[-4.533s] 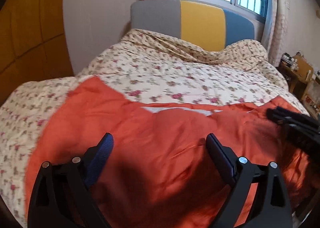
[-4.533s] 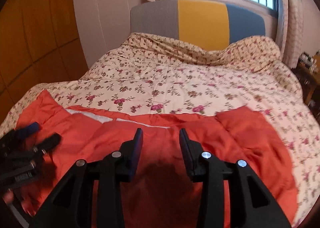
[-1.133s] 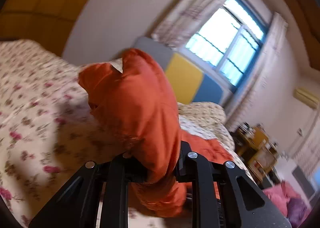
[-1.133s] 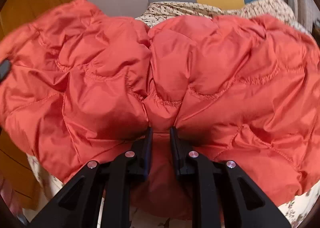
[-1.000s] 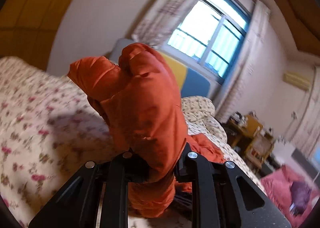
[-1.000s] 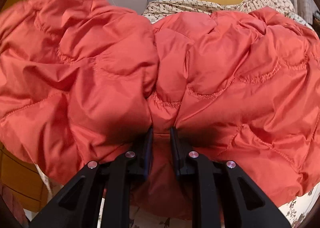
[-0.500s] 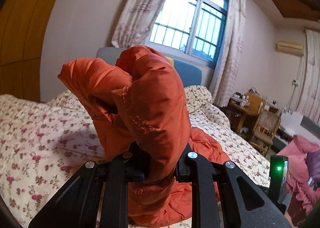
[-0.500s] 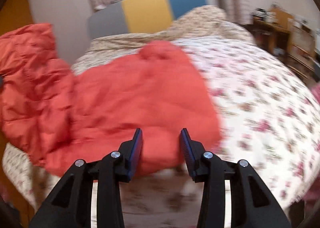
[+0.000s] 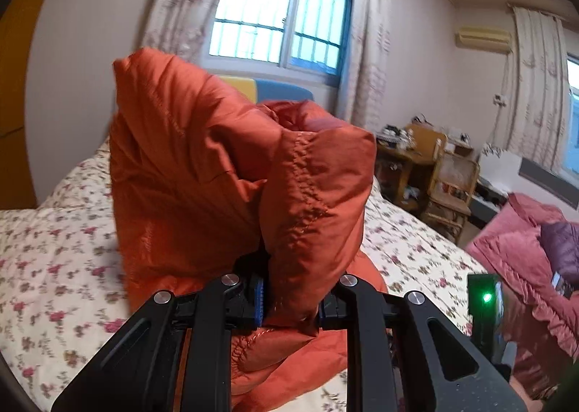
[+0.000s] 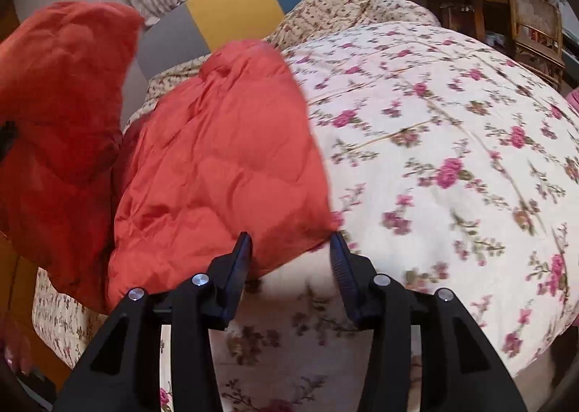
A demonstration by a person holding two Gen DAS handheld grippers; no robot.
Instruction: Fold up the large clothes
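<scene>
An orange quilted jacket [image 10: 217, 165] lies on the left side of the floral bedspread [image 10: 452, 144]. In the left wrist view my left gripper [image 9: 291, 298] is shut on a bunched fold of the jacket [image 9: 231, 173], which is lifted above the bed and blocks the middle of the view. That raised part [image 10: 54, 93] shows at the far left of the right wrist view. My right gripper [image 10: 291, 249] hovers at the jacket's near corner, its jaws opening; the corner's edge lies between them, and the pads are clear of the fabric.
A grey, yellow and blue headboard [image 10: 235, 6] stands under the window [image 9: 278, 21]. Wooden furniture and a chair [image 9: 448, 173] stand right of the bed. A pink bedding pile [image 9: 535, 231] lies at the far right. A device with a green light [image 9: 485, 298] is nearby.
My right gripper let go of the jacket, which dropped onto the bed, and its jaws spread. My left gripper kept its hold, rolled level and swung toward the window.
</scene>
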